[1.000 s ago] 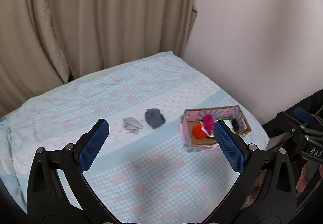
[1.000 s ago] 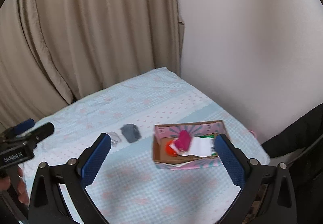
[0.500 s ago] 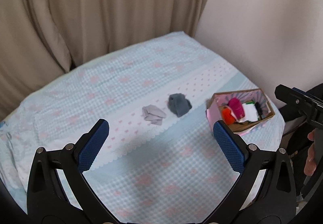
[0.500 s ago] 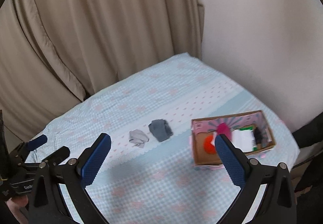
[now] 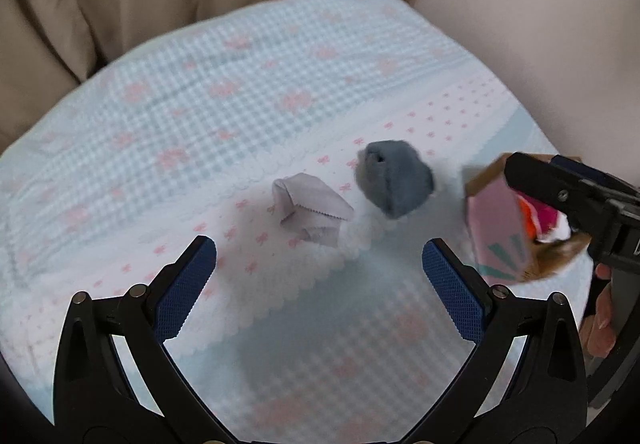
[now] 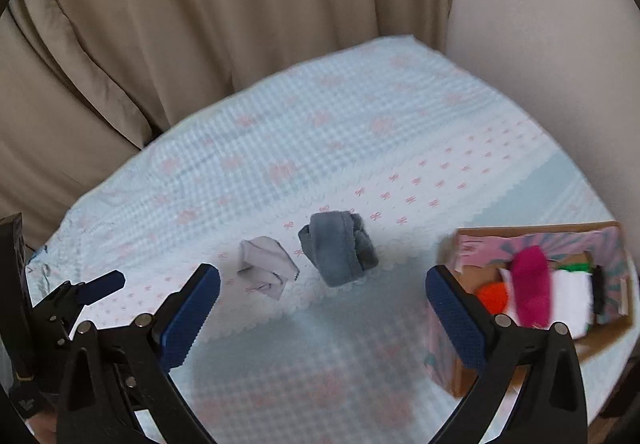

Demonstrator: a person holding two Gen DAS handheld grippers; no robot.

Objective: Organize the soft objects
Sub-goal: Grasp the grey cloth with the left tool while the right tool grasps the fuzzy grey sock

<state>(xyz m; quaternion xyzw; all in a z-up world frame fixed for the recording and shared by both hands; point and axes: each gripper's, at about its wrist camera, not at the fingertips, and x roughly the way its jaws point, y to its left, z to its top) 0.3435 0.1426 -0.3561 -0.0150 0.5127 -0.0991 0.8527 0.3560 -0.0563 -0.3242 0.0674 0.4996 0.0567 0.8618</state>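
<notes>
Both tongs stand wide apart and hold nothing. On the left tongs (image 5: 319, 272) the black frame carries blue pads (image 5: 186, 286) with a fine grid texture, and they hover over the bed (image 5: 200, 92). Just ahead of them lies a pale grey cloth (image 5: 310, 210), thin, folded flat, with a zigzag edge. Right beside it, not touching as far as one can see, sits a dark grey sock (image 5: 394, 180), thick and fuzzy, rolled into a round bundle. Further right stands a cardboard box (image 5: 494, 220), brown inside, pink with teal rays on its walls.

The right tongs (image 6: 322, 300) have the same blue pads (image 6: 456, 318) and hang above the bed near the box; the right pad covers the box's near left corner in this view. The box holds an orange ball (image 6: 493, 294), a magenta plush piece (image 6: 530, 292), a white folded cloth (image 6: 572, 294), something green (image 6: 578, 267) and a small black item (image 6: 598, 288).

The bed sheet is light blue gingham with pink flowers, and a white band with small pink bows and a scalloped edge crosses it. Behind hang beige curtains (image 6: 200, 24), and a plain pale wall (image 6: 540, 24) is to the right.
</notes>
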